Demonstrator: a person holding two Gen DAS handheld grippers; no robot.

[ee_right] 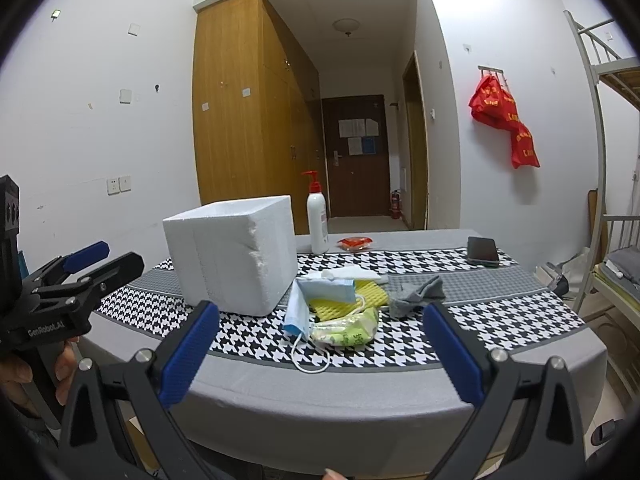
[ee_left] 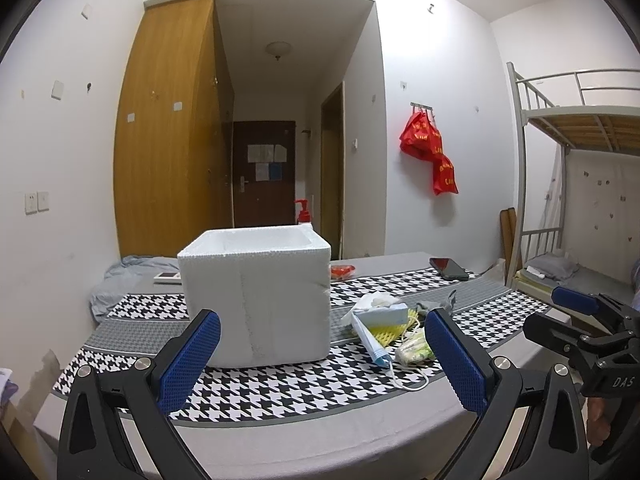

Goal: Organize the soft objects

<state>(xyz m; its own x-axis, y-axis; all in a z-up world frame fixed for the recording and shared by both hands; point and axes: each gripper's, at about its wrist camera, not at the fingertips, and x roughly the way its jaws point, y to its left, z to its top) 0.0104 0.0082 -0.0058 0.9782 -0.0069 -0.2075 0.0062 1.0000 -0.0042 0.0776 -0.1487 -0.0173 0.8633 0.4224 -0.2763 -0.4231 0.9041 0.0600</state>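
Both grippers hang at the near edge of the table (ee_right: 360, 392), clear of it: the left gripper (ee_left: 322, 354) has its blue pads spread wide with nothing between them, and the right gripper (ee_right: 322, 350) is just as wide and just as empty. Just past the table's edge, on the houndstooth cloth (ee_right: 400, 350), sits the heap of soft things: a blue mask (ee_right: 298, 314) draped at the front with its white loop trailing toward us, a green-printed pack (ee_right: 346, 330) touching it on the right, a yellow sponge (ee_right: 344, 300) behind them, a white tissue (ee_right: 348, 272) at the back, and a grey sock (ee_right: 418, 294) crumpled just to the right. Immediately left of the heap stands the foam box (ee_right: 232, 254), open-topped and upright, almost touching the mask; from the left wrist it fills the middle and hides the bottle (ee_right: 317, 218) up to its red pump. Further back, a red packet (ee_right: 355, 243) lies beside the bottle and a dark phone (ee_right: 483, 251) rests well right. On the far left edge lies bundled grey fabric (ee_left: 120, 280) with a white remote (ee_left: 167, 277). Beyond, red bags (ee_right: 504, 120) hang on the wall.
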